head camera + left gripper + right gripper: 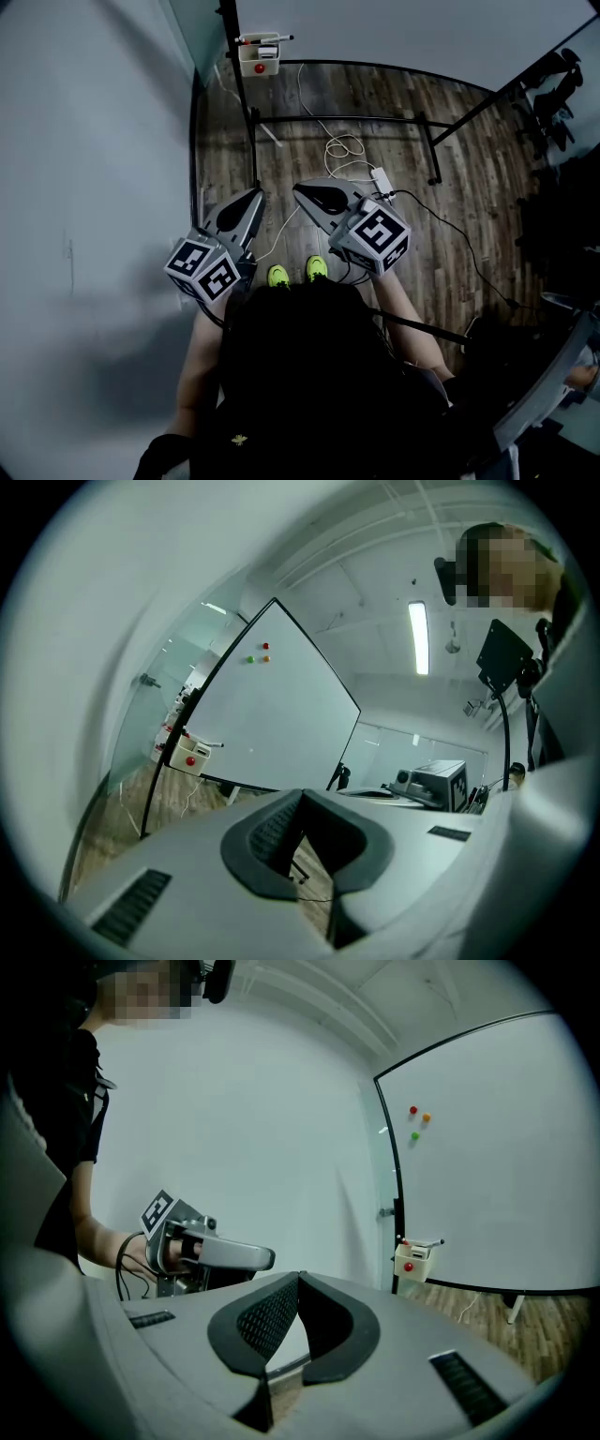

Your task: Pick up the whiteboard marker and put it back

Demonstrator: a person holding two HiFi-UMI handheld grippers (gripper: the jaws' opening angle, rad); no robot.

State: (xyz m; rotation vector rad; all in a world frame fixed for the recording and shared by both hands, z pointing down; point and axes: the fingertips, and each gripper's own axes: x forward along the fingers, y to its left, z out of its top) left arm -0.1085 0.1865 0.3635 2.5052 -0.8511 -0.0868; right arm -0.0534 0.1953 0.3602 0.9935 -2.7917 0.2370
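Jaws of the left gripper (255,197) and right gripper (298,189) were pressed together, empty. Well ahead of them, the whiteboard marker (266,39) lay atop a cream holder (259,60) on the whiteboard (394,28) frame, above a wooden floor (394,103).

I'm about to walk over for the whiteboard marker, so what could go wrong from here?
1. Loose white cables loop across the floor between the shoes and the whiteboard stand; that is a likely trip hazard.
2. The marker lies across the top of its small holder. With the left gripper and right gripper both shut, a late opening could knock it off.
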